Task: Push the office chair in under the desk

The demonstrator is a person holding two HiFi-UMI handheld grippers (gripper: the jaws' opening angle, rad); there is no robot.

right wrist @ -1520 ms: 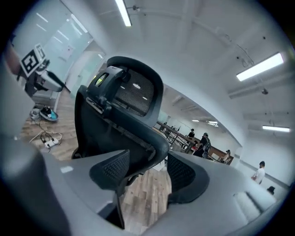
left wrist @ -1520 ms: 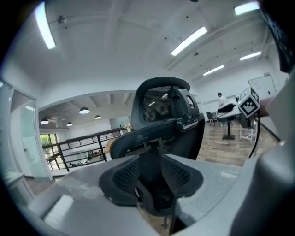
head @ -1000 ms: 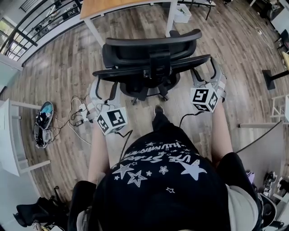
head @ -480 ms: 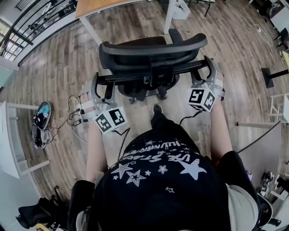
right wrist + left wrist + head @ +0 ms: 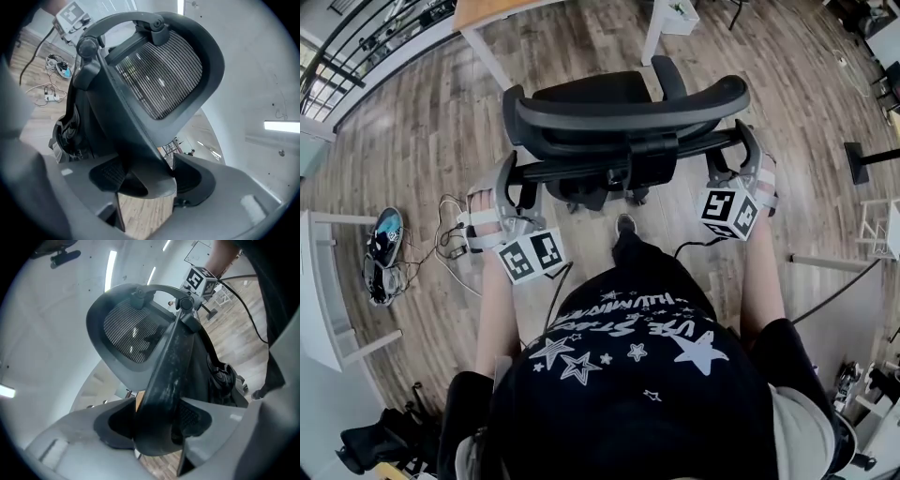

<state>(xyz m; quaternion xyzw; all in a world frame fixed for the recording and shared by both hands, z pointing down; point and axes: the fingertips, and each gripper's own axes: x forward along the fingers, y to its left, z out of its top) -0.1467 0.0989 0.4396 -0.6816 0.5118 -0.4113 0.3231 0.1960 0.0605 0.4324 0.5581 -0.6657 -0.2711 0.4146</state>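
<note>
Wood floor (image 5: pixel 403 141): left tongs (image 5: pixel 159 427) and right tongs (image 5: pixel 145 180) just clamped chair (image 5: pixel 628 112) back, ready to push toward table (image 5: pixel 483 9).

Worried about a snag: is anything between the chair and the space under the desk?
No loose object shows on the floor between chair and desk. But a white desk leg stands right ahead of the chair's right side, so it may need steering left.
</note>
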